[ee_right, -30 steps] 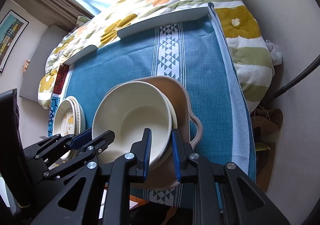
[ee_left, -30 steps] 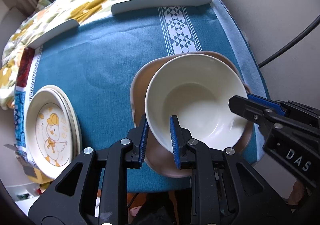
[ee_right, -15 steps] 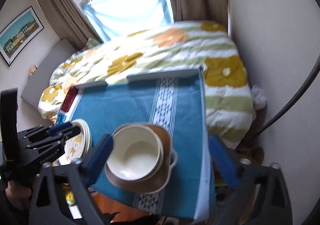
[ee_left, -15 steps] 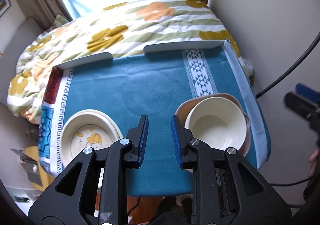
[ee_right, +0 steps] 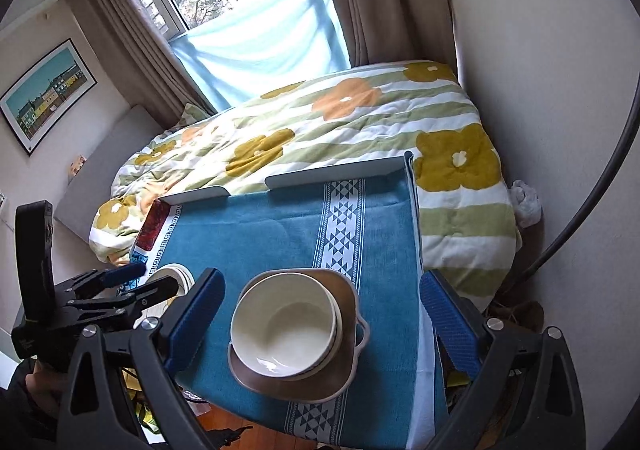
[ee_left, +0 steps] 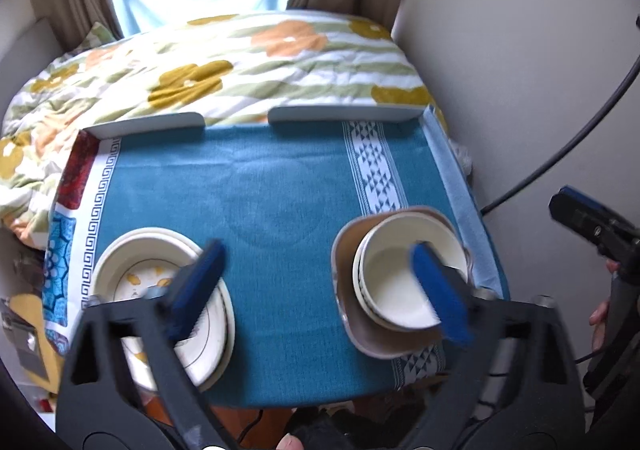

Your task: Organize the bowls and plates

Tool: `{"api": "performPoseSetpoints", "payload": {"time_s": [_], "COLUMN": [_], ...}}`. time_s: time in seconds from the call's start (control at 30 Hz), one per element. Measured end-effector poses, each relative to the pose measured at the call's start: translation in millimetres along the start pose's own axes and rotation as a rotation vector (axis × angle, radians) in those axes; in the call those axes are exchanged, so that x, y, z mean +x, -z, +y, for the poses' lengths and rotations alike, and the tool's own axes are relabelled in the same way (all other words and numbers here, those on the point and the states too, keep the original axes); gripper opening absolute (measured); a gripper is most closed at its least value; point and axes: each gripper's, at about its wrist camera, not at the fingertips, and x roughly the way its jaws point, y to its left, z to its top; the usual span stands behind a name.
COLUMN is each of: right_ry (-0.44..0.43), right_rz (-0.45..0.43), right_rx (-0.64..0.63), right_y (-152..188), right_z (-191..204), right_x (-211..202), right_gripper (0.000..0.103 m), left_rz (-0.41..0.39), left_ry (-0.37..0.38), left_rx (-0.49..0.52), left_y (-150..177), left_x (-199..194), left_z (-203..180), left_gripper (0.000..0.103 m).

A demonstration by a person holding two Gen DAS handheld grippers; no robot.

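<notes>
On the near left of the counter, which carries a blue cloth, a stack of cream plates with a yellow motif rests flat; the left hand-held gripper hangs above the near edge with its blue-padded fingers spread wide, holding nothing. On the near right, nested cream bowls sit inside a brown handled dish, well apart from the plates. The right hand-held gripper is likewise spread apart and empty, its pads flanking the bowls from above.

Both tongs, left and right, have black frames, silver screws and ribbed blue pads.
</notes>
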Motion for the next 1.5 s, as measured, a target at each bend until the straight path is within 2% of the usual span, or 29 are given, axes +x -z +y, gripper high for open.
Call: {"api": "performPoseSetpoints", "payload": {"time_s": [0.17, 0.3, 0.43, 0.53, 0.67, 0.77, 0.8, 0.87, 0.93, 0.97, 1.03, 1.2, 1.23, 1.27, 1.3, 1.37, 1.5], "right_ry": [0.060, 0.159, 0.166, 0.217, 0.178, 0.168, 0.160, 0.144, 0.126, 0.115, 0.084, -0.025, -0.033, -0.039, -0.051, -0.070, -0.071], "right_rz": [0.039, 0.204, 0.348, 0.441, 0.548, 0.584, 0.595, 0.619, 0.652, 0.668, 0.692, 0.735, 0.737, 0.738, 0.737, 0.729, 0.688], "right_rx": [-0.115, -0.270, -0.329, -0.366, -0.329, -0.350, -0.354, -0.365, -0.371, -0.370, -0.366, -0.301, -0.290, -0.287, -0.283, -0.274, -0.279], "right_y": [-2, 7, 31, 50, 61, 64, 65, 67, 69, 70, 73, 81, 83, 84, 86, 88, 91], "right_z": [5, 10, 5, 1, -10, -10, -10, -9, -10, -9, -10, -14, -14, -15, -15, -15, -14], "right_x": [-1, 11, 31, 54, 81, 97, 101, 109, 119, 124, 133, 146, 148, 149, 150, 150, 144], "right_gripper": [0.097, 0.097, 0.097, 0.097, 0.097, 0.097, 0.094, 0.082, 0.067, 0.063, 0.054, 0.031, 0.029, 0.028, 0.024, 0.022, 0.022], "left_rz": [0.041, 0.118, 0.232, 0.318, 0.402, 0.449, 0.461, 0.489, 0.514, 0.525, 0.546, 0.539, 0.541, 0.545, 0.541, 0.527, 0.506], "left_ry": [-0.024, -0.029, -0.006, -0.002, 0.002, 0.006, 0.012, 0.031, 0.052, 0.059, 0.067, 0.085, 0.086, 0.105, 0.121, 0.150, 0.147], "left_rx": [0.048, 0.122, 0.189, 0.229, 0.244, 0.255, 0.258, 0.260, 0.262, 0.267, 0.276, 0.272, 0.273, 0.268, 0.267, 0.292, 0.304], "left_y": [-6, -2, 12, 27, 43, 50, 52, 56, 58, 60, 65, 73, 75, 77, 78, 81, 83], "left_x": [3, 11, 33, 56, 82, 99, 104, 113, 122, 127, 136, 149, 151, 152, 151, 147, 143], "left_z": [4, 6, 1, -7, -11, -14, -16, -20, -25, -28, -33, -41, -42, -42, -45, -51, -53], "left_gripper": [0.101, 0.101, 0.101, 0.101, 0.100, 0.099, 0.098, 0.095, 0.085, 0.081, 0.065, 0.055, 0.046, 0.044, 0.038, 0.026, 0.025]}}
